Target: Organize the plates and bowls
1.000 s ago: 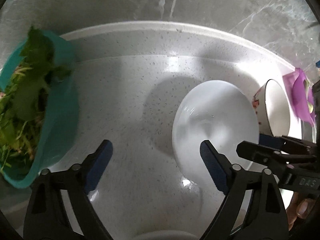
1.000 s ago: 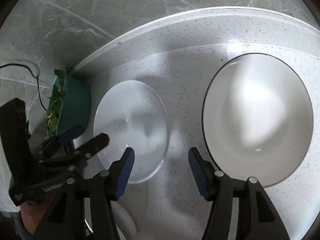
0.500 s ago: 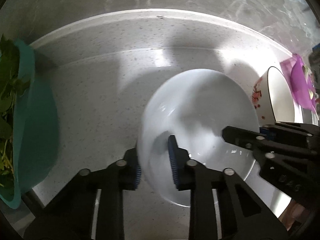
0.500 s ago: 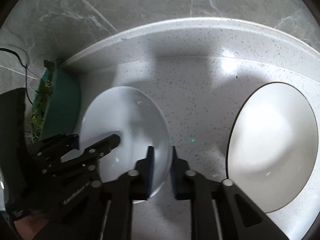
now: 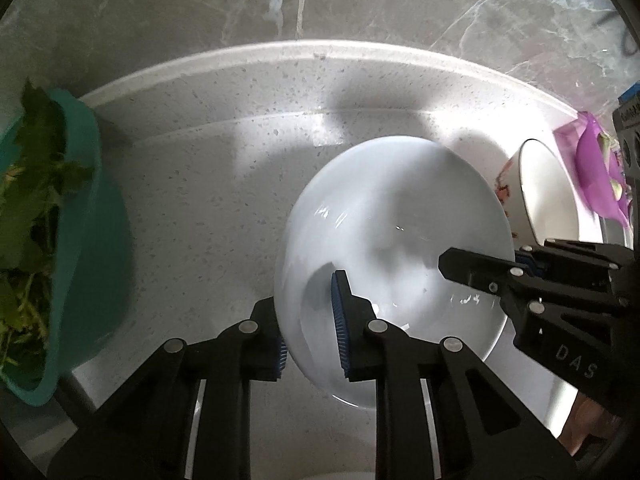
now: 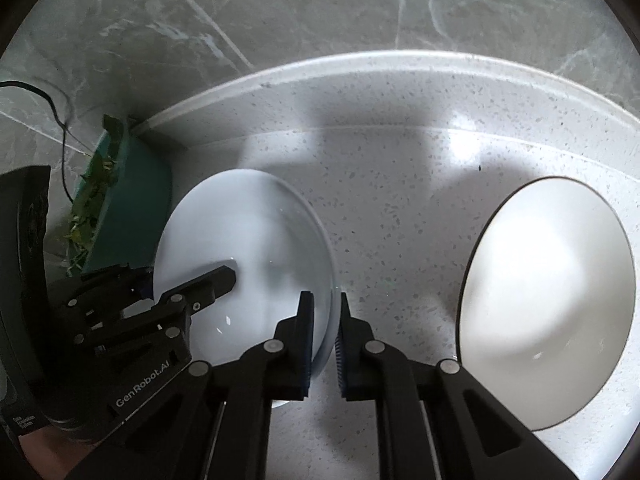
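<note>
A pale blue-white bowl (image 5: 392, 240) rests on the speckled white counter (image 5: 208, 184), held from both sides. My left gripper (image 5: 310, 332) has its blue pads on either side of the bowl's left rim, and its jaws are still closing on it. In the right wrist view my right gripper (image 6: 323, 336) is shut on the opposite rim of the same bowl (image 6: 240, 232). Each gripper also shows in the other's view: the right gripper (image 5: 484, 260) and the left gripper (image 6: 180, 280). A second white bowl (image 6: 548, 300) with a dark rim stands apart on the right.
A teal bowl (image 5: 80, 240) full of leafy greens stands at the left by the raised back edge of the counter. A purple item (image 5: 596, 176) lies at the far right behind the white bowl (image 5: 544, 200). A black cable (image 6: 60, 120) hangs on the marble wall.
Both grippers went from open to closed on the pale bowl's rim, one on each side. The bowl now fills more of both views.
</note>
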Demonstrator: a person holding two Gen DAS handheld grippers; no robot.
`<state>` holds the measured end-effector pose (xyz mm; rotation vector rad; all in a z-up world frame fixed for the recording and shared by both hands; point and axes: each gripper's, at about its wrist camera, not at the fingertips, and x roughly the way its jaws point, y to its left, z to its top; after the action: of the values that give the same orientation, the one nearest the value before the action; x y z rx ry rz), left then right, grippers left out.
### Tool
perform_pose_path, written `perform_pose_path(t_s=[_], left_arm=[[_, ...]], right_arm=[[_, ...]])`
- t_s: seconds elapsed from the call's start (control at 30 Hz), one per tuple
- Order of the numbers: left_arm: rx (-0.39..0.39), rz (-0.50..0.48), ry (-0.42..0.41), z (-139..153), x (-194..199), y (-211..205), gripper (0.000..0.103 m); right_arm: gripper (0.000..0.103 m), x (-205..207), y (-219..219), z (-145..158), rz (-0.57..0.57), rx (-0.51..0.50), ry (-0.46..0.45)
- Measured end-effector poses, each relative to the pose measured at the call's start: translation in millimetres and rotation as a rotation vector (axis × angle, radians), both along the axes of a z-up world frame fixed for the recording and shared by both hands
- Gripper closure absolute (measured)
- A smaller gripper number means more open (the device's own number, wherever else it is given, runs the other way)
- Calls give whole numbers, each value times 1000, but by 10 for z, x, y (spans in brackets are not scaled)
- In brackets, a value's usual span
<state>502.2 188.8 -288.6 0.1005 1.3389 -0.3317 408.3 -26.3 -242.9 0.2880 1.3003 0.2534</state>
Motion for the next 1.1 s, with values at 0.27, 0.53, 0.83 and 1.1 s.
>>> perform_pose_path(t_s=[0.27,0.53,0.83,1.1], left_arm=[[-19,47,-62,445,-382,140,86],[-16,151,-97,747,-1151,460,86],[-25,269,-13,492,-2048,796,86],[-17,304,13,216,-2321,793,86]], right_arm=[[91,-191,62,404,69,40,-63],[91,-624,360,731,225,97,-108],[91,-1167,746,524,384,120,-32],[91,-1385,910,278,437,73,25]])
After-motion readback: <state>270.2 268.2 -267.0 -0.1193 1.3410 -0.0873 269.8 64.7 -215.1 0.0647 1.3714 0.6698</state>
